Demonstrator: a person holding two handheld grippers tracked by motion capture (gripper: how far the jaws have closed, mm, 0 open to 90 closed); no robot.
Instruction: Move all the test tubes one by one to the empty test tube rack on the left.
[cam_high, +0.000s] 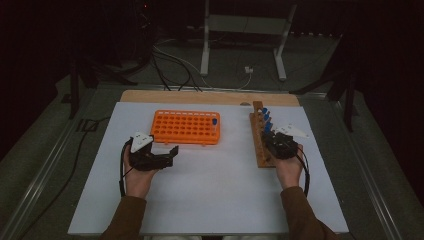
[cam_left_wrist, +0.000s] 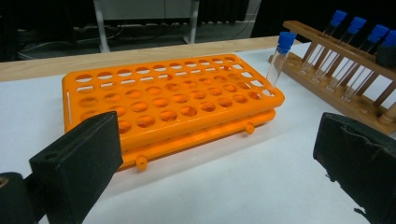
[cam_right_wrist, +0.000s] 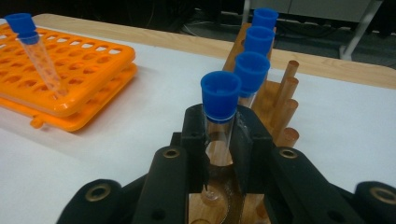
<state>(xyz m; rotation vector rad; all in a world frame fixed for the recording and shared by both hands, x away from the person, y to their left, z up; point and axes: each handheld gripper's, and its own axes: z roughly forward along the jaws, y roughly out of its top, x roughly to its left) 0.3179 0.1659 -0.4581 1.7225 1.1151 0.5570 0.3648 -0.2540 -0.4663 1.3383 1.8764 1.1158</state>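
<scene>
A wooden tube rack (cam_high: 259, 147) stands at the right of the white mat and holds several clear tubes with blue caps (cam_high: 266, 118). My right gripper (cam_right_wrist: 218, 135) is shut on the nearest blue-capped tube (cam_right_wrist: 219, 109), which stands upright in the wooden rack (cam_right_wrist: 275, 100); three more tubes line up behind it. An orange tube rack (cam_high: 185, 127) sits at mid-table with one blue-capped tube (cam_high: 214, 122) leaning in a corner hole. My left gripper (cam_high: 171, 153) rests open on the mat just in front of the orange rack (cam_left_wrist: 163, 98), nothing between its fingers (cam_left_wrist: 79, 163).
The white mat (cam_high: 215, 190) covers a wooden tabletop whose bare edge shows at the back. Cables and a metal stand frame (cam_high: 205, 45) lie on the floor beyond the table. The person's forearms come in from the bottom edge.
</scene>
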